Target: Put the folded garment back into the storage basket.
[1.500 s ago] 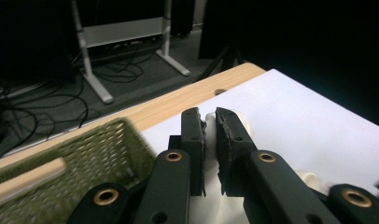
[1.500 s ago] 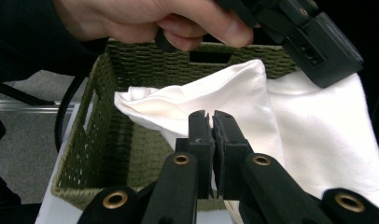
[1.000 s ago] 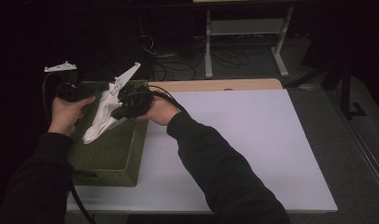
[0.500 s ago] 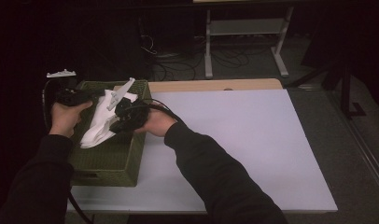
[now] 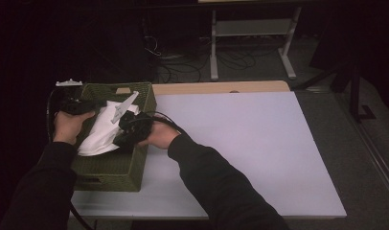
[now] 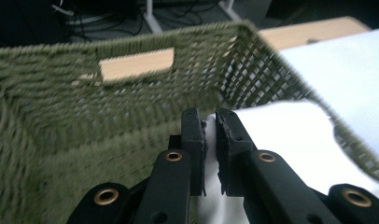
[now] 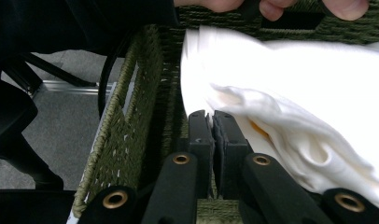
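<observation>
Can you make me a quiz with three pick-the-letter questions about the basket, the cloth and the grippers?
1. Where is the white cloth?
A. spread flat on the table
B. inside the green basket
C. on the floor

2. What colour is the basket?
A. green
B. red
C. blue

3. What is the left gripper doing?
A. standing wide open above the table
B. lying alone on the table
C. shut on the cloth

Answers:
1 B: the high view shows the cloth down between the basket's woven walls.
2 A: its weave is olive green in all three views.
3 C: in the left gripper view the jaws are pinched together with white cloth between them. The right gripper pinches it too.
</observation>
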A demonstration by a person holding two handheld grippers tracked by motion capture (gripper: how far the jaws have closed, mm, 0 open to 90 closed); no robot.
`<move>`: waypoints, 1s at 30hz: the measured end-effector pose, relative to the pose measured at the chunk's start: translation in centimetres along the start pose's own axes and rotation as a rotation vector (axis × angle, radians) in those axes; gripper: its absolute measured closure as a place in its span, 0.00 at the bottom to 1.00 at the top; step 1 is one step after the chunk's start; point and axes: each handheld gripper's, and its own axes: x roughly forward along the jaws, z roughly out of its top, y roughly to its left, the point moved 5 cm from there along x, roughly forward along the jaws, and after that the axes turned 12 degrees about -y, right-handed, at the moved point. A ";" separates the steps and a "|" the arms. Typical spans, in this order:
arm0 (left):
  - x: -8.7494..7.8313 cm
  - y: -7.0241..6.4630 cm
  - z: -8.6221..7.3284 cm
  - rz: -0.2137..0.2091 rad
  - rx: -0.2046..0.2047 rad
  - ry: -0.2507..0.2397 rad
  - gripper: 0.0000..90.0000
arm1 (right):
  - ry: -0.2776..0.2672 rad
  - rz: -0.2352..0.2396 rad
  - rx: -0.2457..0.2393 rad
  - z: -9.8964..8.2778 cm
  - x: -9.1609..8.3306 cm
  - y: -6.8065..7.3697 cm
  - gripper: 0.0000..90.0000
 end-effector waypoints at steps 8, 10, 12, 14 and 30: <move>0.6 0.1 -1.4 -0.005 -0.012 0.020 0.91 | 0.027 0.013 0.001 -0.8 1.0 0.3 0.95; 0.7 0.0 -1.6 -0.008 -0.009 0.027 0.91 | 0.036 0.017 -0.002 -1.0 1.1 0.3 0.95; 0.8 0.0 -1.7 -0.012 -0.008 0.029 0.91 | 0.046 0.016 -0.004 -1.2 1.2 0.3 0.95; 1.0 -0.1 -1.8 -0.017 -0.007 0.033 0.91 | 0.048 0.017 -0.001 -1.3 1.2 0.3 0.95; 1.8 -0.6 -2.4 -0.032 0.007 0.082 0.57 | 0.012 0.001 0.050 -1.0 -0.1 -0.1 0.67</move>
